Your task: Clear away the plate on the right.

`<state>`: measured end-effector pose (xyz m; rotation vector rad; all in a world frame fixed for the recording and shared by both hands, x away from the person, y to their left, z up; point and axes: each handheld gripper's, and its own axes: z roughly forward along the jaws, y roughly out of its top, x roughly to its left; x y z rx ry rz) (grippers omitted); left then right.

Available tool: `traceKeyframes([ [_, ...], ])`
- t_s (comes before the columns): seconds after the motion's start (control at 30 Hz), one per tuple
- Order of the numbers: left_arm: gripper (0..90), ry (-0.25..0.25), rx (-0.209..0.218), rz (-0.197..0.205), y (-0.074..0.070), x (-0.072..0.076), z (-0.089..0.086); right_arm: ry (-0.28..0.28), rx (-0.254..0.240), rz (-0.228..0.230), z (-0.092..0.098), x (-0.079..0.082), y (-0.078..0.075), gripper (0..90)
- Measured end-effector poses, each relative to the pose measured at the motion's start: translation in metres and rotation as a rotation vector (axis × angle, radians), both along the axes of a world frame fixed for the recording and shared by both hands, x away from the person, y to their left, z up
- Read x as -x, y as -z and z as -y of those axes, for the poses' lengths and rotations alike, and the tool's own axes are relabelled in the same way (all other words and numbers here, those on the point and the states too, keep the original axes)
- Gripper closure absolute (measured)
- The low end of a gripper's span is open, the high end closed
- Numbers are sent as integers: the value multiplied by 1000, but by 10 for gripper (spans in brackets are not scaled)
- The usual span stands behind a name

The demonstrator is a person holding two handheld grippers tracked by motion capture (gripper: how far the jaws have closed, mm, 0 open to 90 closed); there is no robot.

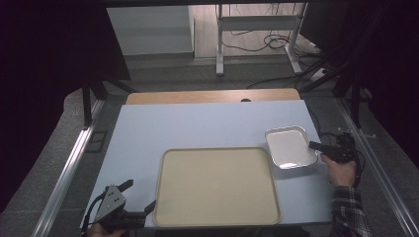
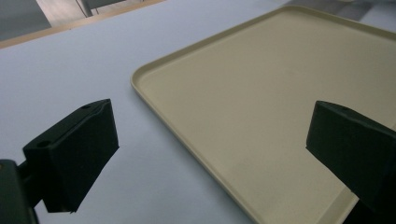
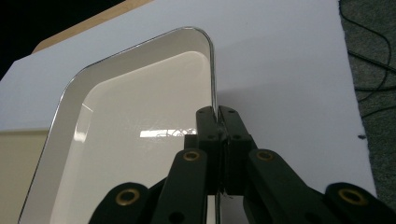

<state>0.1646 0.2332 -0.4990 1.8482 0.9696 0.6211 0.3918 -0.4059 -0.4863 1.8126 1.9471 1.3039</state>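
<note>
A small white dish (image 1: 290,146) with a thin shiny rim sits at the right of the pale blue table, beside a large beige tray (image 1: 216,185). My right gripper (image 1: 313,145) is shut on the dish's right rim; in the right gripper view the jaws pinch the dish rim (image 3: 214,70), with my right gripper (image 3: 217,112) close up. My left gripper (image 1: 140,196) rests at the table's near left corner, open, by the tray's left edge. In the left gripper view the wide-apart jaws of my left gripper (image 2: 212,142) straddle the beige tray's corner (image 2: 140,77).
The pale blue table top (image 1: 197,126) has a wooden strip (image 1: 212,96) along its far edge. Metal rails run along both sides on the grey floor. A desk frame (image 1: 257,34) and cables lie beyond the table.
</note>
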Motion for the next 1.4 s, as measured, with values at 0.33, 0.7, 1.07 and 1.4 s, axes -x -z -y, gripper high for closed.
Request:
traceKeyframes([
  [0.33,17,-1,0,0,0,0,0,-25,-2,3,-11,11,0,891],
  [0.7,17,-1,-1,-1,0,0,0,-59,-29,5,-27,24,-1,890],
  [1.07,17,0,-3,-1,0,0,1,-121,-39,-7,-48,35,-1,890],
  [1.4,17,0,-6,0,0,-1,1,-182,-52,-17,-72,44,1,890],
])
